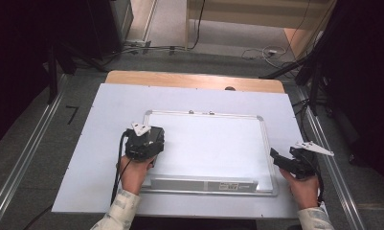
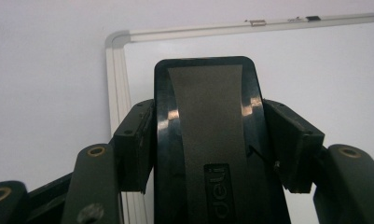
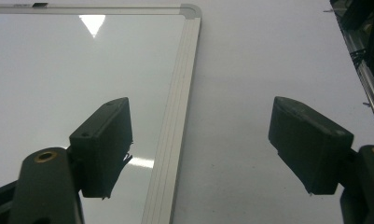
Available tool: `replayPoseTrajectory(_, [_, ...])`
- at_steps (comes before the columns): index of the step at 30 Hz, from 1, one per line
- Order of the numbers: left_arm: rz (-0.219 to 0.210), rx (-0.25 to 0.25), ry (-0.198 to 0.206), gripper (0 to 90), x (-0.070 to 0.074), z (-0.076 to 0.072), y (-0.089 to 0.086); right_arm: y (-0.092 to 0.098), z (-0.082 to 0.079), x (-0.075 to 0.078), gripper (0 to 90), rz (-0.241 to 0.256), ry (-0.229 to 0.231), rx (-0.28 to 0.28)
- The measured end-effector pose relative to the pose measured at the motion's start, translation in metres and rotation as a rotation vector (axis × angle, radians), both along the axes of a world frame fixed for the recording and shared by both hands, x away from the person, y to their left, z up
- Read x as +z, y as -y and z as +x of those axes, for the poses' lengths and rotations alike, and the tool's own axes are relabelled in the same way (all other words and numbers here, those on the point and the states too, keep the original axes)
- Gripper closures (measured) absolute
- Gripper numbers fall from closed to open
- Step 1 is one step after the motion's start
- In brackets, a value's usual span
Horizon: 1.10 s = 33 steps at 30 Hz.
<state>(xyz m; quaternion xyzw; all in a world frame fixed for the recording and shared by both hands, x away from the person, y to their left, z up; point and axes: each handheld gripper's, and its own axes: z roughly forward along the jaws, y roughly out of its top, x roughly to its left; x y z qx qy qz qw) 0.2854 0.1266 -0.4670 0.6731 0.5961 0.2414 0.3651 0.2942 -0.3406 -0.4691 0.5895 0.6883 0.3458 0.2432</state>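
Clamping a black eraser (image 2: 205,140) between its jaws, the left gripper (image 1: 144,142) hovers over the whiteboard's (image 1: 213,143) left edge; the right gripper (image 3: 201,149) stands spread, straddling its right frame.

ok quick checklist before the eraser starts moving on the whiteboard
1. Grip: left gripper has its jaws closed on both sides of the black rectangular eraser with the grey strip: ok.
2. Eraser over the board: it sits above the silver-framed whiteboard, near its left edge: ok.
3. Eraser pad touching the surface: cannot tell.
4. Right gripper: jaws open, holding nothing, straddling the board's right frame: ok.
5. Marks to wipe: the surface looks blank apart from glare: cannot tell.
6. Board steadied against sliding: nothing presses on it: not ok.
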Motion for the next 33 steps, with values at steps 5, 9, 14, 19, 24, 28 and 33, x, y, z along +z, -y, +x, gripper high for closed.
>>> replayPoseTrajectory(5, [0.002,0.019,-0.018,39.6,-0.008,-0.006,0.001,-0.001,0.0,0.0,20.2,0.003,-0.003,0.003])
replayPoseTrajectory(9, [-0.005,0.051,-0.008,39.6,-0.008,-0.015,0.003,-0.002,0.001,0.0,20.2,0.001,-0.003,0.003])
replayPoseTrajectory(14, [0.016,0.069,-0.01,39.6,-0.01,-0.022,0.006,-0.003,0.002,0.0,20.2,0.0,-0.001,0.01])
replayPoseTrajectory(19, [0.029,0.083,-0.013,39.6,-0.015,-0.025,0.008,-0.003,0.002,0.0,20.2,0.001,-0.002,0.009])
replayPoseTrajectory(24, [0.012,0.085,-0.039,39.5,-0.02,-0.026,0.009,-0.003,0.002,0.0,20.2,0.0,-0.001,0.011])
replayPoseTrajectory(28, [0.007,0.095,-0.056,39.5,-0.024,-0.029,0.009,-0.003,0.002,0.0,20.2,0.0,-0.002,0.01])
replayPoseTrajectory(33, [0.024,0.108,-0.064,39.6,-0.028,-0.032,0.01,-0.003,0.002,0.0,20.2,0.0,-0.003,0.01])
